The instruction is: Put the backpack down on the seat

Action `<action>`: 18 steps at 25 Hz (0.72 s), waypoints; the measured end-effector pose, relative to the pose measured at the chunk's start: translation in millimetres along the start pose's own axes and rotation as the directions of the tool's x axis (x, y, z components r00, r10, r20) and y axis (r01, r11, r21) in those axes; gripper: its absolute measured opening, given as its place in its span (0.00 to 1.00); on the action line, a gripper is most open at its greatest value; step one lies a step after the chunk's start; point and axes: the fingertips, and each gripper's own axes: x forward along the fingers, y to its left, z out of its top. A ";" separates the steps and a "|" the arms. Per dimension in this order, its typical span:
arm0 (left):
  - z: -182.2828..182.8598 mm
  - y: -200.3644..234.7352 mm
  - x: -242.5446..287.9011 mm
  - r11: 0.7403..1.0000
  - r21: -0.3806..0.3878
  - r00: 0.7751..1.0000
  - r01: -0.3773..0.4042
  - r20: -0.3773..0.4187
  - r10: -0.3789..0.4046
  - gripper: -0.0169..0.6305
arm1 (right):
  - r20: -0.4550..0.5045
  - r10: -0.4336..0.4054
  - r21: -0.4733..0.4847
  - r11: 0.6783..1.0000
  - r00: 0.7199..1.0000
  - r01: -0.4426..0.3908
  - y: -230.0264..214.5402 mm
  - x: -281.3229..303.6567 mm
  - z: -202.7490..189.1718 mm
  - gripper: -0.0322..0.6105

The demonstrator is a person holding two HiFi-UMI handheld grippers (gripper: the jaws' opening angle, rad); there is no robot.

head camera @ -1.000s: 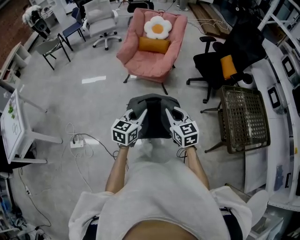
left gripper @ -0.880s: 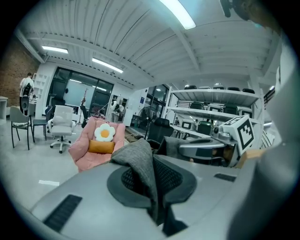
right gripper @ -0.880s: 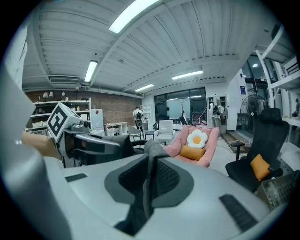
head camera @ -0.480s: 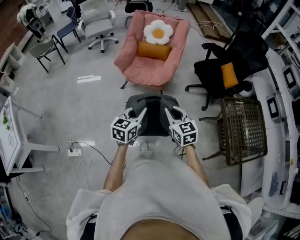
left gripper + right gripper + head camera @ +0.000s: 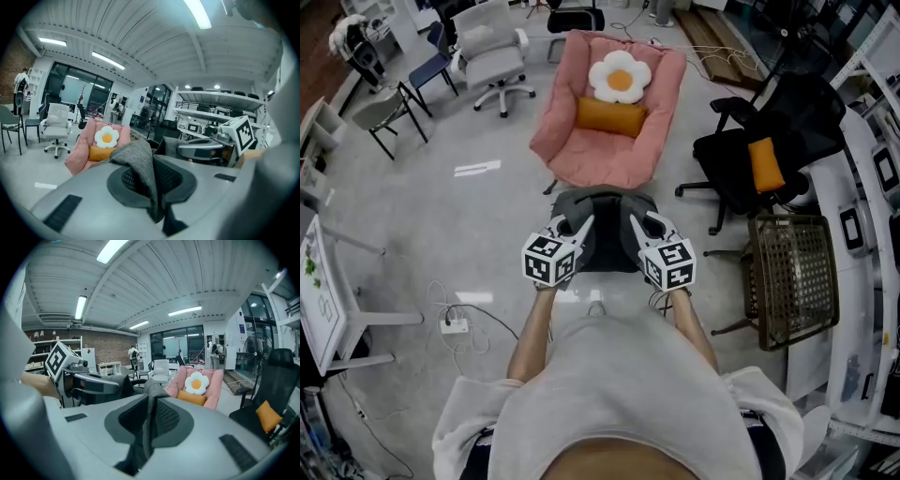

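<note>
A dark grey backpack (image 5: 605,239) hangs in front of me above the floor, carried between both grippers. My left gripper (image 5: 582,229) is shut on a fold of its grey fabric (image 5: 140,164), and my right gripper (image 5: 634,229) is shut on another fold (image 5: 149,413). The seat is a pink armchair (image 5: 595,150) just beyond the backpack, with an orange cushion (image 5: 607,115) and a flower cushion (image 5: 621,75) against its back. The armchair (image 5: 77,150) (image 5: 220,380) also shows in both gripper views, a short way ahead.
A black office chair (image 5: 750,150) with an orange pad stands right of the armchair. A wire-mesh chair (image 5: 789,267) stands at my right. A white swivel chair (image 5: 492,42) and folding chairs (image 5: 380,108) stand at the far left. A power strip (image 5: 455,325) with cables lies on the floor at my left.
The person has stepped forward, so the pink armchair is nearer to the backpack. Both grippers keep the same hold on the backpack.
</note>
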 end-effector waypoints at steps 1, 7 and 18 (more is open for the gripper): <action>2.8 6.9 3.8 1.000 0.001 1.000 0.001 -0.001 -0.001 0.08 | 0.001 -0.002 0.001 1.000 1.000 0.002 -3.0 7.5 2.6 0.09; 20.5 37.5 24.2 1.000 0.007 1.000 0.003 0.001 -0.003 0.08 | 0.012 -0.008 0.001 1.000 1.000 0.008 -20.7 41.8 18.1 0.09; 33.3 73.4 53.5 1.000 -0.001 1.000 -0.015 -0.003 0.015 0.08 | 0.003 0.010 -0.007 1.000 1.000 -0.010 -44.7 83.2 26.4 0.09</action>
